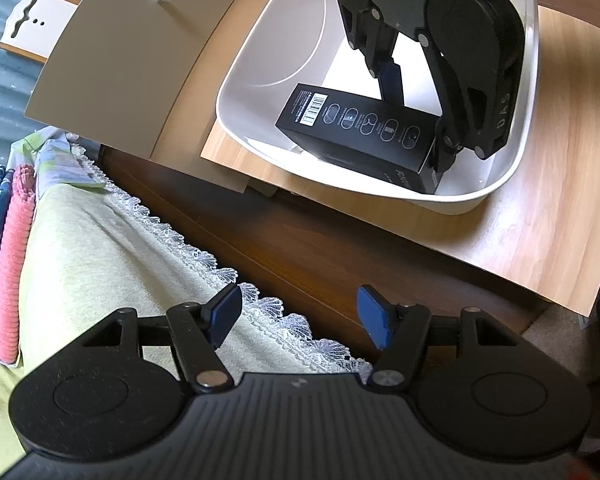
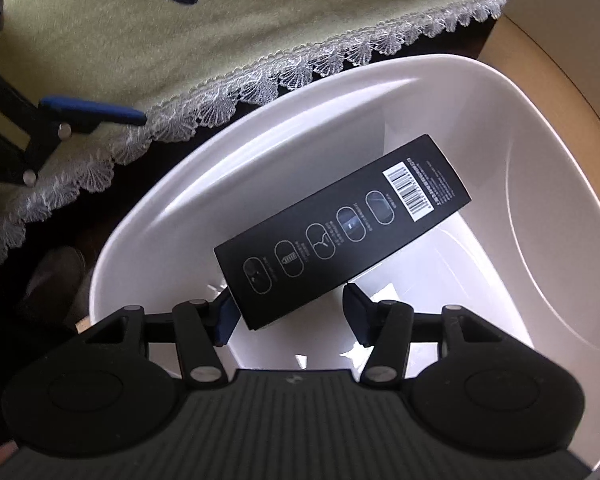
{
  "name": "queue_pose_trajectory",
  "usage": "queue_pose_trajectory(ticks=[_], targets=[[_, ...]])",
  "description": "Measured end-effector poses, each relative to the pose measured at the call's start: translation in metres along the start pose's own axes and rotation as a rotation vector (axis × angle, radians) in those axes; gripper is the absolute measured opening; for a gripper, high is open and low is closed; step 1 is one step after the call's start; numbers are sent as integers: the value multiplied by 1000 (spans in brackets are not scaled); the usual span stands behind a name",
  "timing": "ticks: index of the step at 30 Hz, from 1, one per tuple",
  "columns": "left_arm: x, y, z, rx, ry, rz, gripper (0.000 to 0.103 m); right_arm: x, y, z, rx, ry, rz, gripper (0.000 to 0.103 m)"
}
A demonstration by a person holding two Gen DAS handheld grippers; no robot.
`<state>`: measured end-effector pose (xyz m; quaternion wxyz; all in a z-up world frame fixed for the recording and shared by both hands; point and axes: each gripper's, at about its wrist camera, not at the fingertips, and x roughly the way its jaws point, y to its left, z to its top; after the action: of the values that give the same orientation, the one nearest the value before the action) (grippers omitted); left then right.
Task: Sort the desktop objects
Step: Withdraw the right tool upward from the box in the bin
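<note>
Right gripper (image 2: 290, 316), jaws spread beside black carton (image 2: 340, 232) in white basin (image 2: 148, 248), seemingly released: withdraw straight; left gripper (image 1: 298, 316) empty, open.

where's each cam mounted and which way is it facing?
Left wrist: on the left claw, held back over the lace-edged cloth, facing the white bin; own open fingers show.
Right wrist: on the right claw, looking down into the bin; its fingers flank the black box.
Shared: bin, box, cloth, each other's claw.

Box (image 2: 340, 232) inside basin (image 2: 560, 240); basin on board (image 1: 540, 232); cloth (image 1: 100, 232) beside board.
</note>
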<state>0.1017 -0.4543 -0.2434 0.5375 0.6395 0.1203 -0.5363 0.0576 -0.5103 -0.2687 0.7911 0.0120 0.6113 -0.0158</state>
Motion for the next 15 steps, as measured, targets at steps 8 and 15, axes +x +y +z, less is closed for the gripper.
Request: queue_pose_trajectory(ticks=[8, 15], targets=[[0, -2, -1, 4, 3, -3, 66, 3, 5, 3, -126, 21, -47, 50], [0, -3, -1, 4, 1, -6, 66, -1, 13, 1, -182, 20, -71, 51]])
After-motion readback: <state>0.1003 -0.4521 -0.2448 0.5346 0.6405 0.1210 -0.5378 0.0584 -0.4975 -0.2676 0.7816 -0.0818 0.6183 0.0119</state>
